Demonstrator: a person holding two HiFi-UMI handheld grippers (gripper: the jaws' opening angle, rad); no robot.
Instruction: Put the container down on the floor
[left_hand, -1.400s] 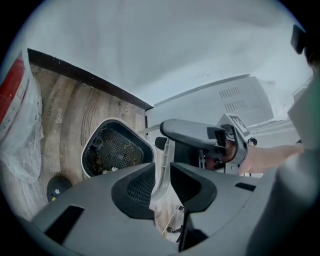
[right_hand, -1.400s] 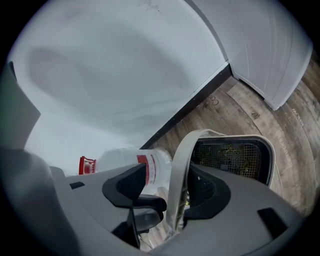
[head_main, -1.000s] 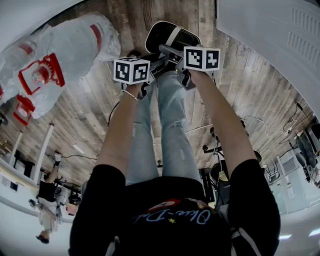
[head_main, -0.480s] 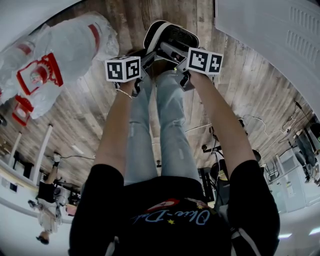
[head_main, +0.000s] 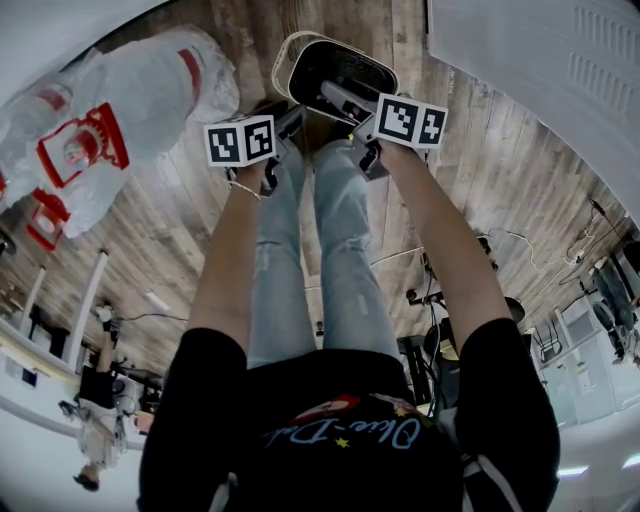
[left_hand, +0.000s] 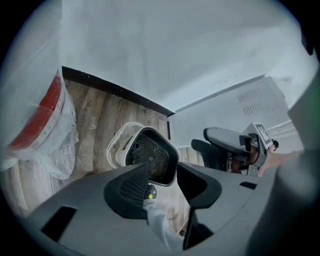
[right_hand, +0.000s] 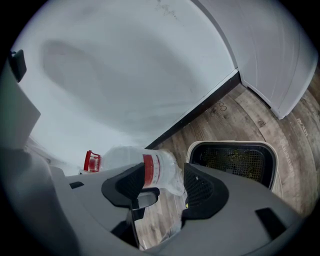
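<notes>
The container (head_main: 322, 62) is a white bin with a black mesh inside; it rests on the wooden floor near the wall, its opening facing up. In the left gripper view the container (left_hand: 148, 154) lies just beyond my left gripper (left_hand: 165, 184), whose jaws stand wide apart and touch nothing. My left gripper (head_main: 288, 122) hangs at the bin's near left side. The right gripper (head_main: 340, 97) reaches over the bin's near rim. In the right gripper view the right gripper (right_hand: 165, 187) is open with nothing held, and the container (right_hand: 233, 157) sits to its right.
A white plastic bag with red print (head_main: 110, 125) lies on the floor left of the bin, also the bag (right_hand: 150, 167). A white cabinet (head_main: 540, 70) stands at the right. The person's legs (head_main: 315, 260) hang below the grippers. Cables and chair bases (head_main: 440, 300) lie further right.
The container has gone from tilted between the grippers to resting farther away with its opening up. My left gripper has drawn away to the left, off the bin.
</notes>
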